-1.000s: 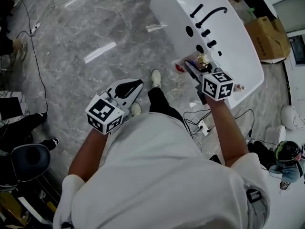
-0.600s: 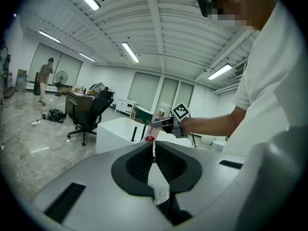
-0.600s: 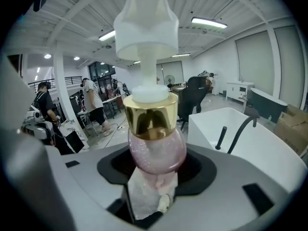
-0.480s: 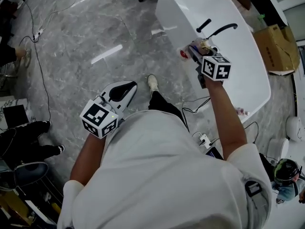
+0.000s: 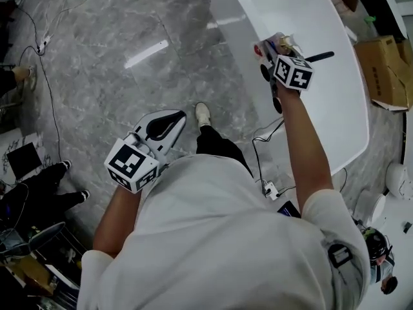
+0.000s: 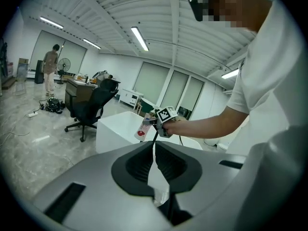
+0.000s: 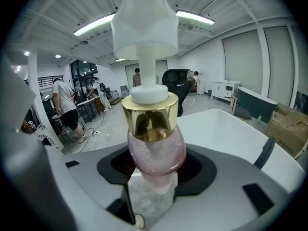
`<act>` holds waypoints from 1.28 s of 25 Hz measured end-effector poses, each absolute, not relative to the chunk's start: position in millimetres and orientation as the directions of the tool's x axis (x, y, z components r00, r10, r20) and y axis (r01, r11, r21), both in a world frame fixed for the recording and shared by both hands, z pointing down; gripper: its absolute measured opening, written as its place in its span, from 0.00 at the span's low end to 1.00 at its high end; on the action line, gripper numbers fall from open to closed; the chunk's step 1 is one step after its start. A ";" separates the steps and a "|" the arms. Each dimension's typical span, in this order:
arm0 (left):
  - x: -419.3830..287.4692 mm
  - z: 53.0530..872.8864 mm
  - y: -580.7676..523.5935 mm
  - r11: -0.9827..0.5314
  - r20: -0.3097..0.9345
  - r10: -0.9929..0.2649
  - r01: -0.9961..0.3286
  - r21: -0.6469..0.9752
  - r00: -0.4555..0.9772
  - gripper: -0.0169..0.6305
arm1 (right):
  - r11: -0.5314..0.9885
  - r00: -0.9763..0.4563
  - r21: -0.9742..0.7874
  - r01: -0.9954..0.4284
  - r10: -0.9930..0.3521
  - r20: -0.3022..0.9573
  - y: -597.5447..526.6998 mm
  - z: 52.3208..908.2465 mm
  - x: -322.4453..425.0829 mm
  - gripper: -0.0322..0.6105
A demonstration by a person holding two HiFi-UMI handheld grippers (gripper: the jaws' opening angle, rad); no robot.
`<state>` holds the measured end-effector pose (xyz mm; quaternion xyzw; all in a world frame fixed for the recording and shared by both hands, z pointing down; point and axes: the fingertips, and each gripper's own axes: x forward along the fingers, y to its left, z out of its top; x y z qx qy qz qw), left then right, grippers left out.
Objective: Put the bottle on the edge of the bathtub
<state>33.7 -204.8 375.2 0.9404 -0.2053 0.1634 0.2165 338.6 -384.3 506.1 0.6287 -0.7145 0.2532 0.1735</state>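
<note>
Holding the pump bottle (image 7: 156,148) by its pink glittery body, below the gold collar, the right gripper (image 5: 276,49) hangs over the white bathtub (image 5: 335,115), just inside one long edge and beside the black tap (image 5: 321,57). The bottle looks stiff, smooth and probably slippery, and top-heavy under its tall pump, so a hold low on the body seems safest. The left gripper (image 6: 155,165) is pinched together, empty, above the floor.

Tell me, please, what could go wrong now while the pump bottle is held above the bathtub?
The right hand-held gripper grips the pump bottle low on its rounded body, so it could tip or slip. The bathtub rim looks glossy; the bottle might slide off. The black faucet is close and could be knocked.
</note>
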 end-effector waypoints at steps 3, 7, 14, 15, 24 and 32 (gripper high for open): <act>54.8 382.6 -235.9 -0.813 0.415 -0.307 -0.463 0.353 0.856 0.07 | 0.052 -0.116 -0.127 -0.991 -0.809 0.576 -429.6 524.9 370.0 0.41; 75.8 388.1 -265.7 -0.808 0.428 -0.294 -0.461 0.366 0.855 0.07 | -0.009 -0.044 -0.088 -0.996 -0.808 0.587 -478.3 544.0 404.3 0.41; 93.9 401.2 -296.2 -0.778 0.442 -0.286 -0.475 0.410 0.850 0.07 | -0.079 0.019 -0.073 -0.994 -0.794 0.607 -528.2 593.2 438.5 0.41; 94.7 403.4 -298.8 -0.774 0.444 -0.283 -0.475 0.418 0.850 0.07 | -0.082 0.025 -0.065 -0.995 -0.790 0.613 -533.4 600.7 440.8 0.41; 89.4 425.0 -319.9 -0.744 0.481 -0.286 -0.508 0.434 0.829 0.07 | -0.103 0.062 -0.025 -0.994 -0.761 0.646 -569.2 653.8 449.0 0.41; 82.6 434.2 -324.0 -0.723 0.497 -0.285 -0.524 0.450 0.820 0.07 | -0.146 0.095 -0.024 -0.989 -0.753 0.651 -574.3 678.0 455.8 0.41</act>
